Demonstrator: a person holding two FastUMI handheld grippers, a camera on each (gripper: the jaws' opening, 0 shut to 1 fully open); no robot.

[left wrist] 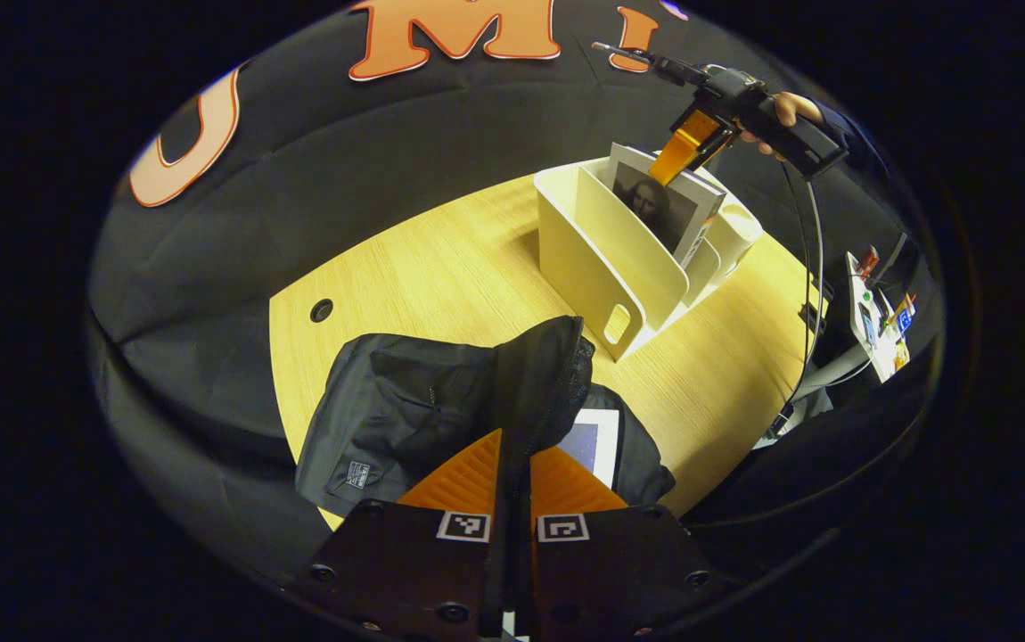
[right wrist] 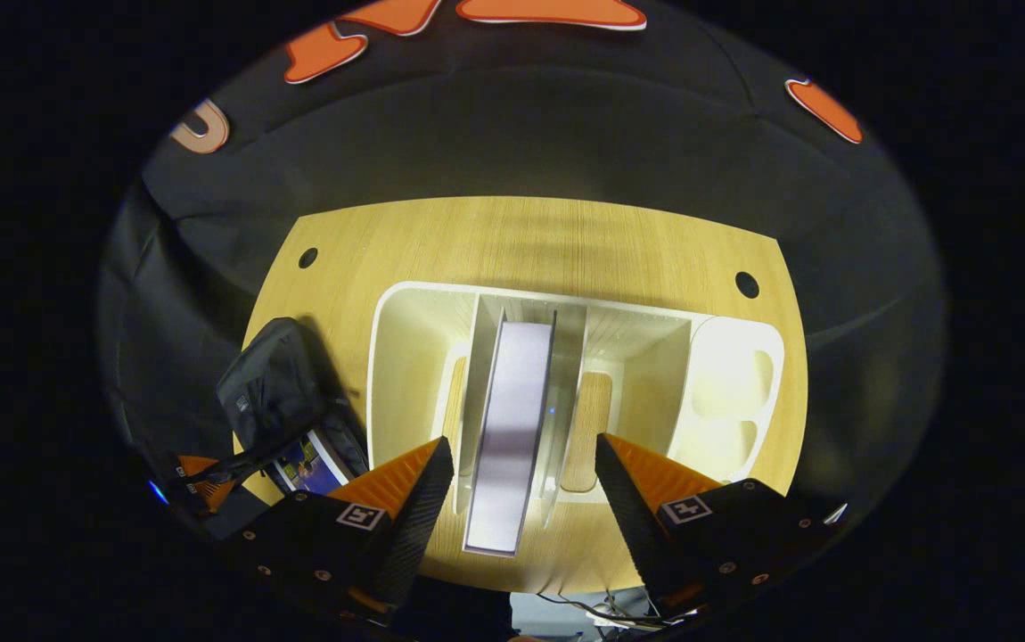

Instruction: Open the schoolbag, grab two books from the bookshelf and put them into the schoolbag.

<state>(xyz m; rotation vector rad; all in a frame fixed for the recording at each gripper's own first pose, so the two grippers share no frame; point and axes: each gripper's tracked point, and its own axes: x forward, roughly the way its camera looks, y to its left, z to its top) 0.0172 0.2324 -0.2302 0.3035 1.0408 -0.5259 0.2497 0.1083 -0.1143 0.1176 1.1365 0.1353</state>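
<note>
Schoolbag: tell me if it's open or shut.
Open. The left gripper holds the schoolbag flap up, and a book shows inside.

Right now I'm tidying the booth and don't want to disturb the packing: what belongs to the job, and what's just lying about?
In the job:
black fabric schoolbag, flap pinched by left gripper
book already inside
upright book in white plastic bookshelf
right gripper, open over it

Lying about:
small colourful items beyond the wooden table

Right hand-held gripper (right wrist: pixel 517 486) hovering over bookshelf (right wrist: pixel 726 392).
Its jaws are standing spread, straddling an upright book (right wrist: pixel 512 428) on the table (right wrist: pixel 521 241).
</note>
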